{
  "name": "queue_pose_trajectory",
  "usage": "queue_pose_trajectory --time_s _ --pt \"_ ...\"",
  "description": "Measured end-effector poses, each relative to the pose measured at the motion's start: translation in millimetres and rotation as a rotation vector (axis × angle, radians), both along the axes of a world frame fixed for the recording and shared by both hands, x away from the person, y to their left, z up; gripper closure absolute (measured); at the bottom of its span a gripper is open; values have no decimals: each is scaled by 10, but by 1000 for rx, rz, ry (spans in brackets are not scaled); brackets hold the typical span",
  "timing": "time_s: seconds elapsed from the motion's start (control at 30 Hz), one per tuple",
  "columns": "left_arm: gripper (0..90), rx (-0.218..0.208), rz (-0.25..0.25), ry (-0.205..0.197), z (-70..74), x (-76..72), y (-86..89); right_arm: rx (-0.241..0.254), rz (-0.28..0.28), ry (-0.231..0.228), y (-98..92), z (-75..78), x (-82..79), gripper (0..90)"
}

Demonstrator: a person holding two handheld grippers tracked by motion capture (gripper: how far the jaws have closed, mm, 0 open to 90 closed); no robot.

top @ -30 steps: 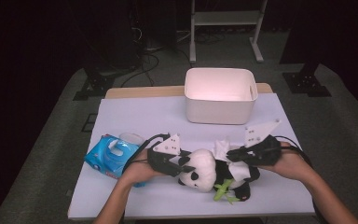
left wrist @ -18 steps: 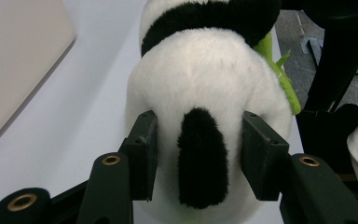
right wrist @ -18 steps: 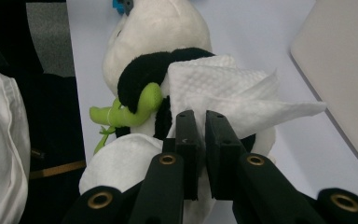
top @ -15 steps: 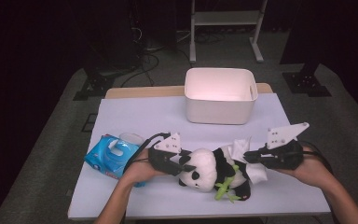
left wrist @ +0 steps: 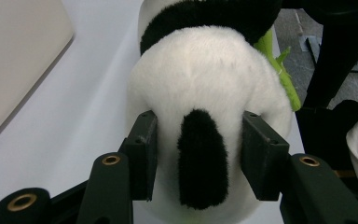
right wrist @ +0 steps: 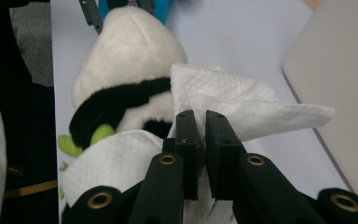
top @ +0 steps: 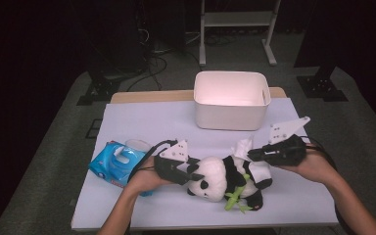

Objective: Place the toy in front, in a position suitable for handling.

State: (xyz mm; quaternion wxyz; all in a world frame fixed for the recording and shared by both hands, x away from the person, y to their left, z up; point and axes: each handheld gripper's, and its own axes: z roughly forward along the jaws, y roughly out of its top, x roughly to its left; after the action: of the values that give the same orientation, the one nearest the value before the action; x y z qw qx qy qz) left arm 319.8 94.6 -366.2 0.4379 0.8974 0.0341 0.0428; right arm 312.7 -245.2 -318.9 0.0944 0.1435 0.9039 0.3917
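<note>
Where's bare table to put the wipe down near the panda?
Free: the strip between the white bin and the plush panda, and the far-left stretch behind the blue wipes pack. Crowded: the near edge, with the panda and both grippers.

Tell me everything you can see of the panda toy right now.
The panda toy is a soft plush with a white head, black ears and limbs and a green leafy sprig at its front. It lies on its side on the near part of the white table, head toward the left tool, whose pads press on both sides of the head. A white wipe is draped over its body, pinched by the right tool. A blue wipe pack lies just past its head.
</note>
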Motion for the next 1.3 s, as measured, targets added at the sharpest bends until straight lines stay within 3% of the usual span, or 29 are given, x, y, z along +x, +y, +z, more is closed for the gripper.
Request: queue_pose_trajectory --time_s 0.23,0.5,0.6,0.8,0.97,1.1,1.3 --pt "512 -1 3 -4 10 -9 -22 33 -31 15 -257 -78 -191 838" --pt "512 19 1 -18 18 -20 -29 29 -3 5 -92 -31 -91 837" --pt "511 6 6 0 -1 -1 -3 30 7 1 -47 -29 -83 837" --pt "506 -4 11 9 -1 3 -9 59 -2 16 -210 -87 -228 837" --pt "510 -1 -1 -13 18 -29 -59 39 -13 14 -264 -68 -286 836" --pt "514 -10 -2 -17 4 -28 -80 31 -2 7 -159 -40 -182 836" --pt "515 -16 -14 -35 9 -60 -125 -1 79 12 278 -36 -43 836"
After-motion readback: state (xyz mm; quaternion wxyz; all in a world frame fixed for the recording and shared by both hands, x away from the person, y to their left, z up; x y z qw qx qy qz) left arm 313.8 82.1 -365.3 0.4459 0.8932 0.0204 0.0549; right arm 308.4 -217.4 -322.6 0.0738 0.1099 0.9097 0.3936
